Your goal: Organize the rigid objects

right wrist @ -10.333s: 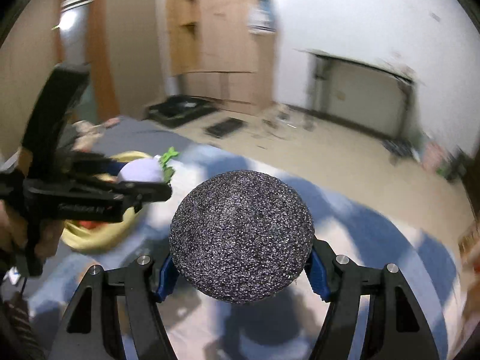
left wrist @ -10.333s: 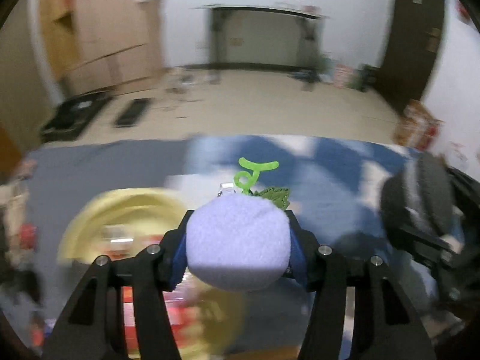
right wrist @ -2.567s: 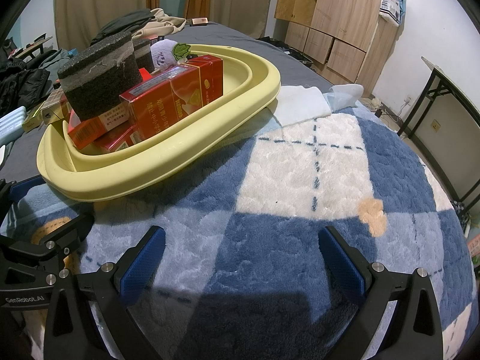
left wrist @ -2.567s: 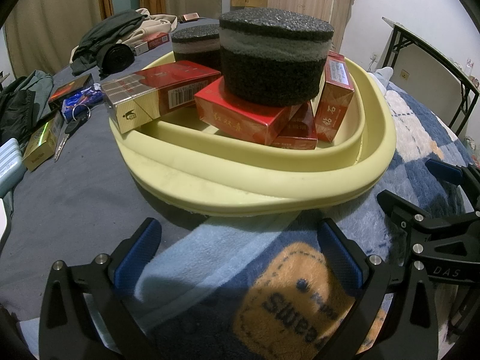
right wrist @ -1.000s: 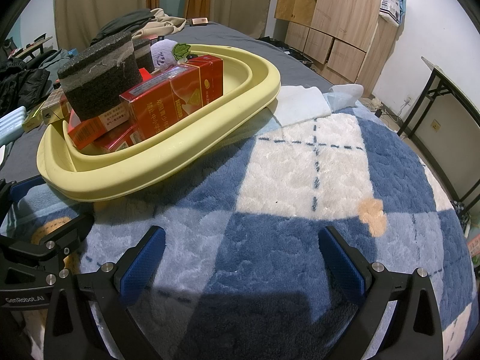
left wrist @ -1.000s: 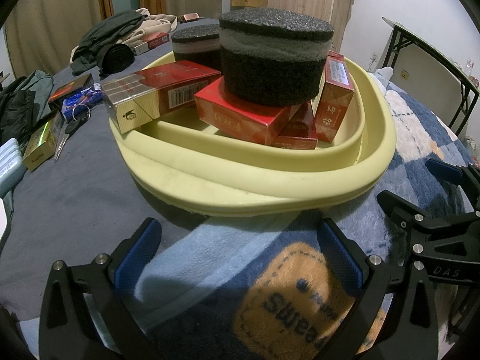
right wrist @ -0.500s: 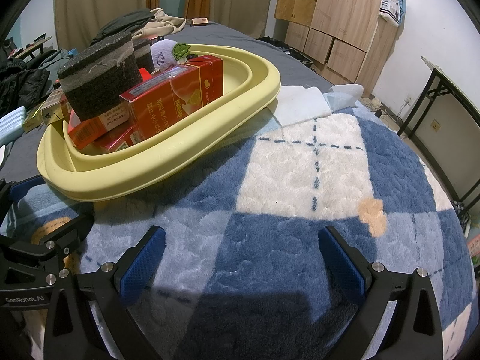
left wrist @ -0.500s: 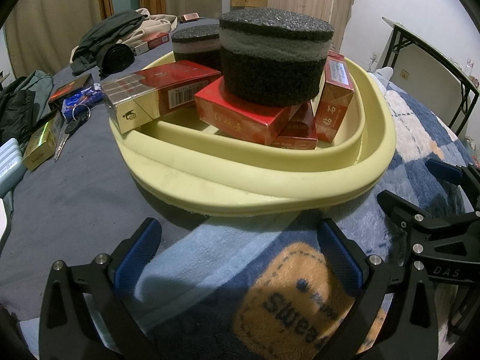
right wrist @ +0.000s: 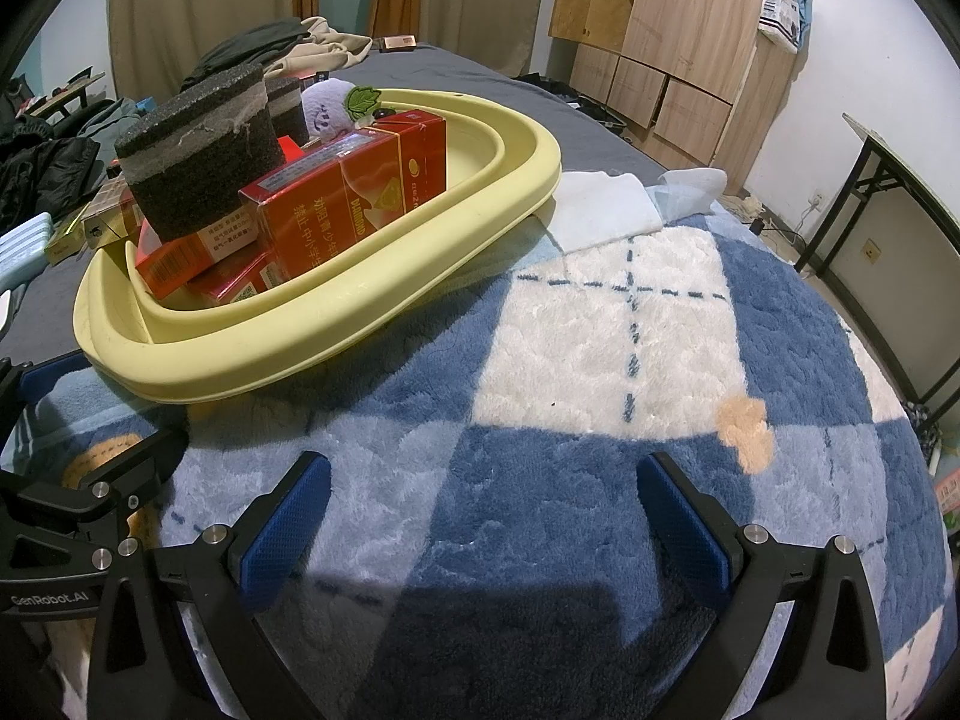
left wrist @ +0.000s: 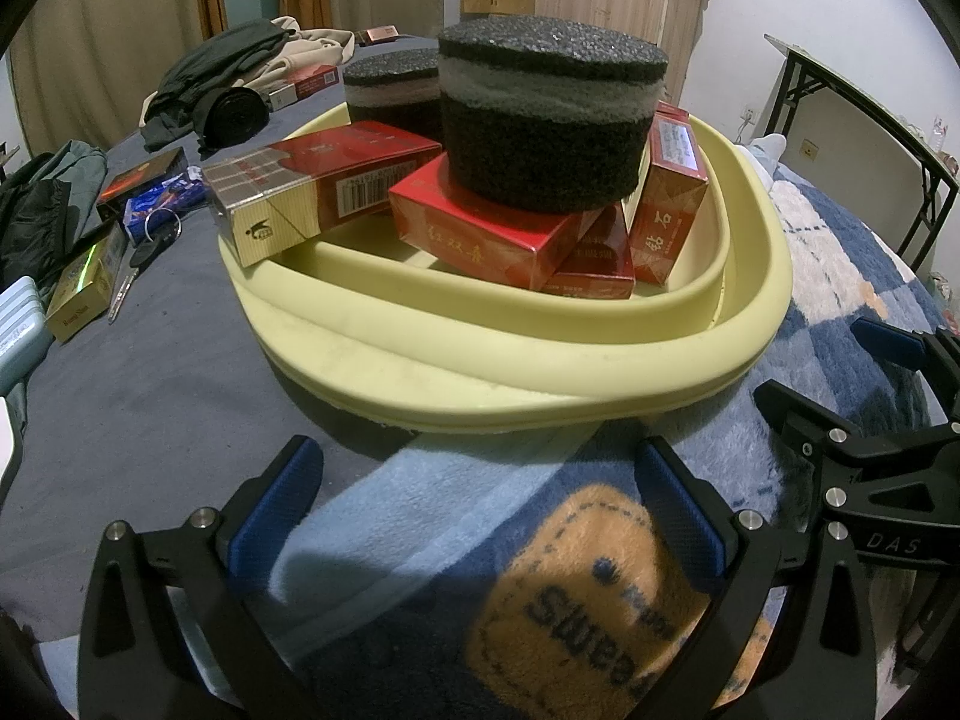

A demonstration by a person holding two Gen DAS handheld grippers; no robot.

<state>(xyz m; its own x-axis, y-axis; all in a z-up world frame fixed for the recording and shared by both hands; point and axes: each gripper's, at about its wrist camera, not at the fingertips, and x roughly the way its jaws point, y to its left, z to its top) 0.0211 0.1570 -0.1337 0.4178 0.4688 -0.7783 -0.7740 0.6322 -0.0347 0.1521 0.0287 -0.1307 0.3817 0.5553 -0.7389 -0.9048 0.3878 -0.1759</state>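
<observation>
A yellow basin (left wrist: pixel 540 372) (right wrist: pixel 336 324) sits on the bed and holds several red cartons (left wrist: pixel 492 228) (right wrist: pixel 354 192). A black round sponge (left wrist: pixel 546 120) (right wrist: pixel 198 162) rests on top of them, a second dark sponge (left wrist: pixel 390 90) stands behind it, and a lilac plush ball with a green leaf (right wrist: pixel 330 108) lies at the back. My left gripper (left wrist: pixel 474 504) hangs open just in front of the basin, nothing between its fingers. My right gripper (right wrist: pixel 480 510) is open over the blue and white blanket (right wrist: pixel 600 360), to the right of the basin.
Loose boxes (left wrist: pixel 84 288), keys (left wrist: pixel 144 246) and dark clothes (left wrist: pixel 228 78) lie on the grey sheet left of the basin. White cloths (right wrist: pixel 606 210) lie beyond the basin. Wooden cabinets (right wrist: pixel 672 36) and a black-legged table (right wrist: pixel 888 192) stand around the bed.
Ten seconds ago my left gripper held the lilac plush ball and my right the black sponge; both now lie in the basin. Over the last second nothing has moved.
</observation>
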